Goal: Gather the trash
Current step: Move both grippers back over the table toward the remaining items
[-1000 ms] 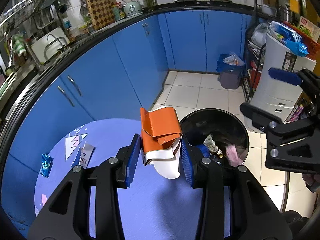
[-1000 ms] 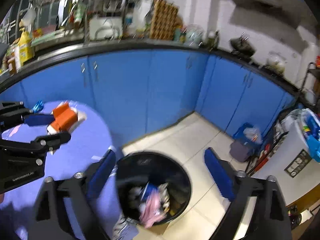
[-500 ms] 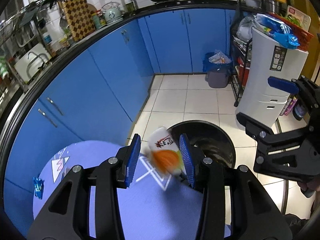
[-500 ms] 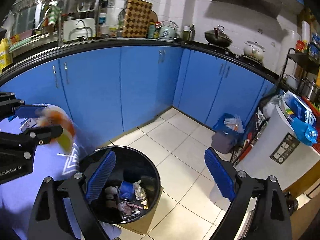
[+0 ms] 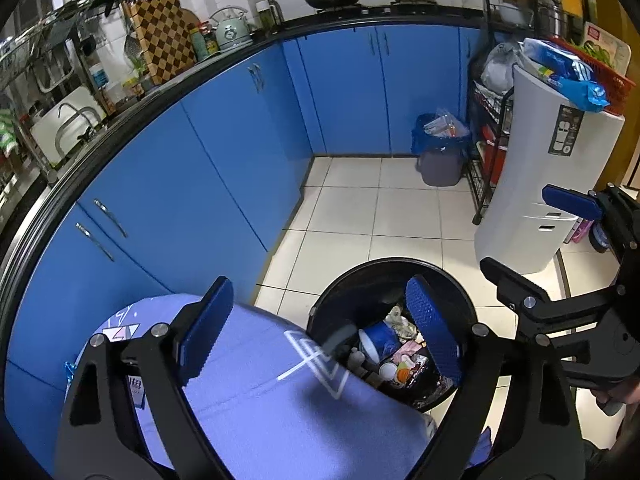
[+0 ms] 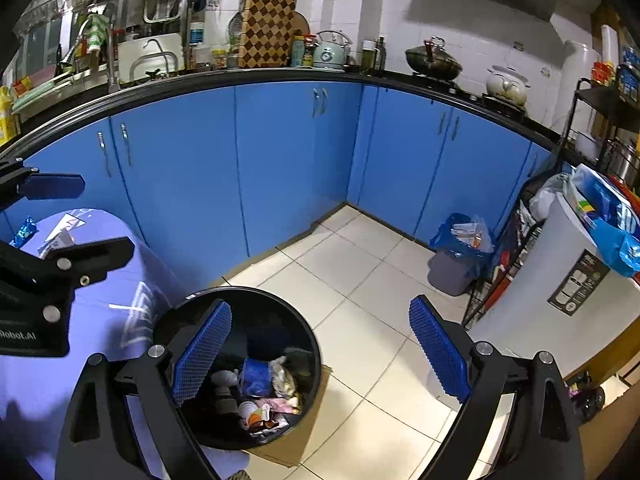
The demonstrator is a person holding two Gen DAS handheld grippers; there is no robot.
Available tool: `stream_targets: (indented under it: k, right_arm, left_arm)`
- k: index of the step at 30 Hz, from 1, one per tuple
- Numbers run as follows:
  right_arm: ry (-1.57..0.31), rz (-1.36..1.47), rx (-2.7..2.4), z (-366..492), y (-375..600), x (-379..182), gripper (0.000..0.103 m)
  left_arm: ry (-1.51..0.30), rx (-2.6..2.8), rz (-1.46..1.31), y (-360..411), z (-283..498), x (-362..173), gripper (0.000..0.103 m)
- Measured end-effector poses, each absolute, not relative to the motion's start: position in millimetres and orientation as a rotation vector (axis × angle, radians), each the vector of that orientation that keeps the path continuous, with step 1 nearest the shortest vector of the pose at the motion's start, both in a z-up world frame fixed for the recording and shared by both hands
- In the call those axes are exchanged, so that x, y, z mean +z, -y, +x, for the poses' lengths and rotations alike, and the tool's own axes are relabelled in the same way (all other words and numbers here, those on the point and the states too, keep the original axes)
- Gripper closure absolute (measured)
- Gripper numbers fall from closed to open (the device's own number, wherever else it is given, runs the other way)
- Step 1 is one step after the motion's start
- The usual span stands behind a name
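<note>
Left wrist view: the orange-and-white carton (image 5: pixel 402 370) now lies in the black bin (image 5: pixel 320 316), no longer between the left tongs (image 5: pixel 320 332), whose jaws have just been opening and stand apart, empty. Right tongs (image 6: pixel 320 352) are also apart, empty. Two wrappers (image 6: pixel 25 232) remain on the purple counter (image 5: pixel 260 400).

Bin (image 5: pixel 394 280) mouth is standing open from above, rubbish lying low inside. Table (image 5: pixel 260 400) edge is crowding its near side; cabinets (image 5: pixel 180 184) are walling off the floor (image 5: pixel 380 216) behind.

Black bin (image 5: pixel 460 292), checkered board (image 5: pixel 164 36)
</note>
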State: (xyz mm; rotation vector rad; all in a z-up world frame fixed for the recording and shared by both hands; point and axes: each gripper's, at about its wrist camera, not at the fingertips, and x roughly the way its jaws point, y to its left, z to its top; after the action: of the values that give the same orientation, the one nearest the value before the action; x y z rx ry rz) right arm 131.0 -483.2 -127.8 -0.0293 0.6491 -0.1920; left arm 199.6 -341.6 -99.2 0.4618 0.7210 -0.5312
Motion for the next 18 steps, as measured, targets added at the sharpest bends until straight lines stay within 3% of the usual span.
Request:
stream_targets:
  k: [18]
  right_arm:
    - [-0.658, -0.158, 0.025, 168, 343, -106, 0.015]
  left_arm:
    - [-0.729, -0.358, 0.302, 174, 209, -88, 0.013]
